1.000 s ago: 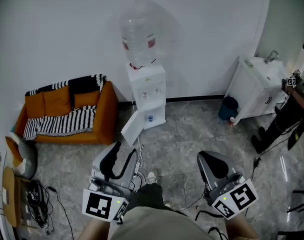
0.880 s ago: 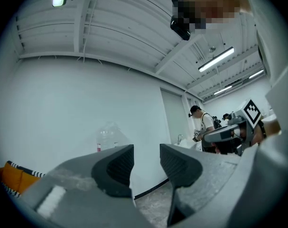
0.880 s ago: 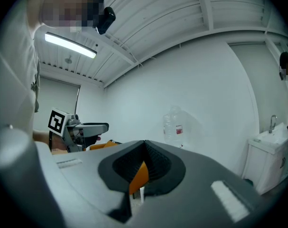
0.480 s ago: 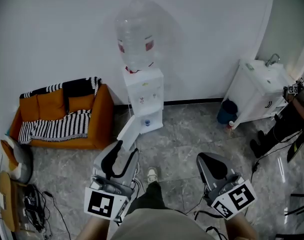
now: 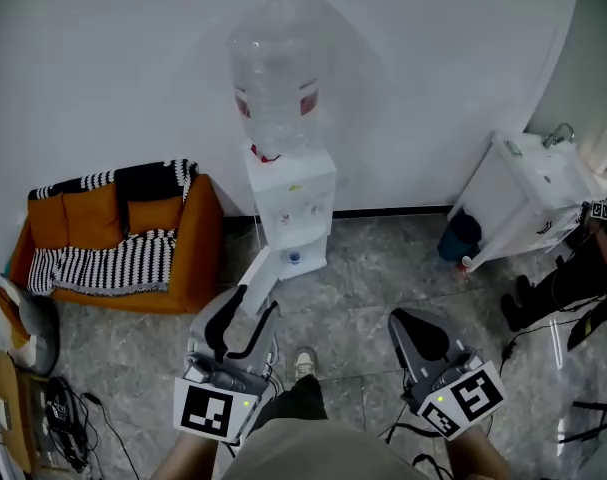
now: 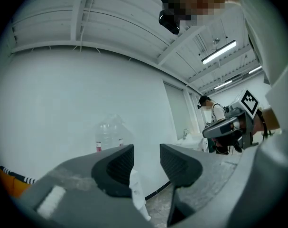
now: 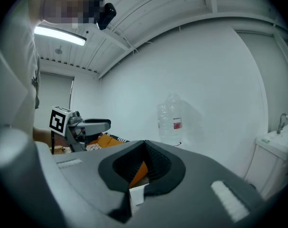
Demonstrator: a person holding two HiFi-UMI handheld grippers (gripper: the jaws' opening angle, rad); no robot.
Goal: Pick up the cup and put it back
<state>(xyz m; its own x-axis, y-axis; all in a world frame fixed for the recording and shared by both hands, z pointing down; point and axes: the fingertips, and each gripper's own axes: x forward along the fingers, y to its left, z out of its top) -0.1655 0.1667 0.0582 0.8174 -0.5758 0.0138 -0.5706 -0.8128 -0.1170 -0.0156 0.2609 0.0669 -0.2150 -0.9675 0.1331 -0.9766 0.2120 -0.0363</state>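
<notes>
The left gripper (image 6: 147, 158) has its jaws apart, with nothing between them. The right gripper (image 7: 144, 145) has its jaws closed tight and holds nothing. A small blue cup (image 5: 295, 258) sits low inside the water cooler (image 5: 291, 193), by its open door (image 5: 264, 271), well apart from both grippers.

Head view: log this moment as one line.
left tongs open, empty | right tongs shut, empty | white water dispenser with clear bottle ahead, lower door open | small blue item inside

No legible text, bottle label (image 5: 308, 98) unreadable
</notes>
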